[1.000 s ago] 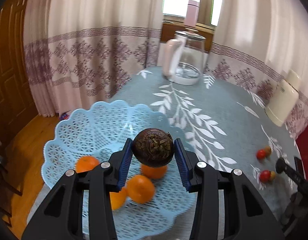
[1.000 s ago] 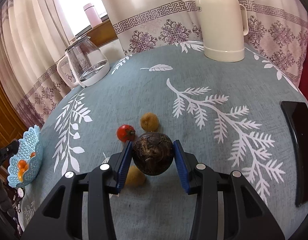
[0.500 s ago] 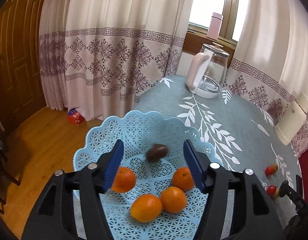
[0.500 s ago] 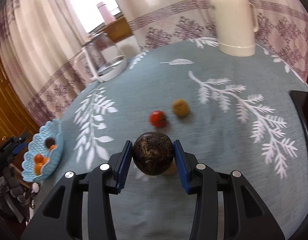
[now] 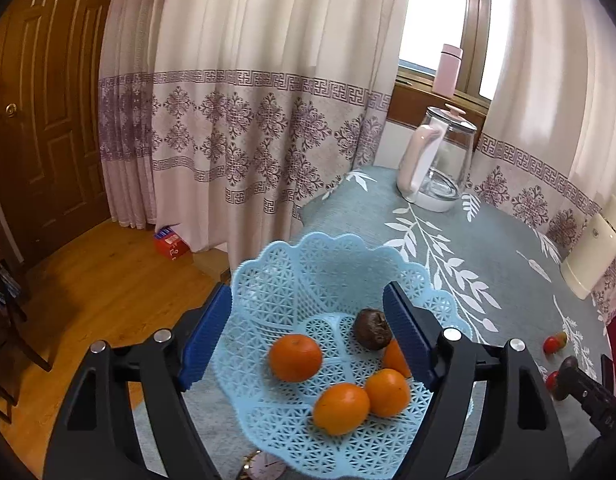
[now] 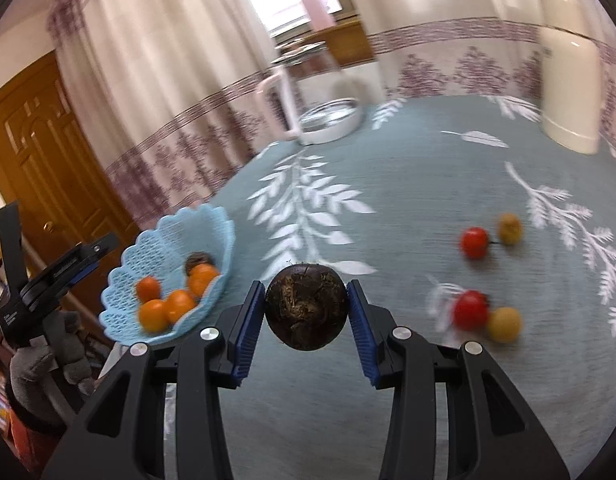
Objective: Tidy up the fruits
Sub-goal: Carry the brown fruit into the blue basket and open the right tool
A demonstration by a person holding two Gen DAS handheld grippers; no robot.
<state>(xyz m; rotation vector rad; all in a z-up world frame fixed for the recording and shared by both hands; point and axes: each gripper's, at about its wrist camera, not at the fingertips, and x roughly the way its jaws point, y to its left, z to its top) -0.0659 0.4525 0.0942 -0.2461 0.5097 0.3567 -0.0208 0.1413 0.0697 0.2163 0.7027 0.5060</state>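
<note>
One dark brown fruit [image 5: 373, 328] lay in the blue basket [image 5: 308, 272] on the desk [image 6: 407, 184] beside four oranges [image 5: 295, 357]. The left hand-held gripper [image 5: 308, 334] hung above it, spread wide and empty. The right hand-held gripper [image 6: 306, 318] clamped a second dark fruit [image 6: 306, 306]. Two tomatoes [image 6: 474, 242] and two yellow fruits [image 6: 509, 228] sat paired on the cloth. No writing was legible.
</note>
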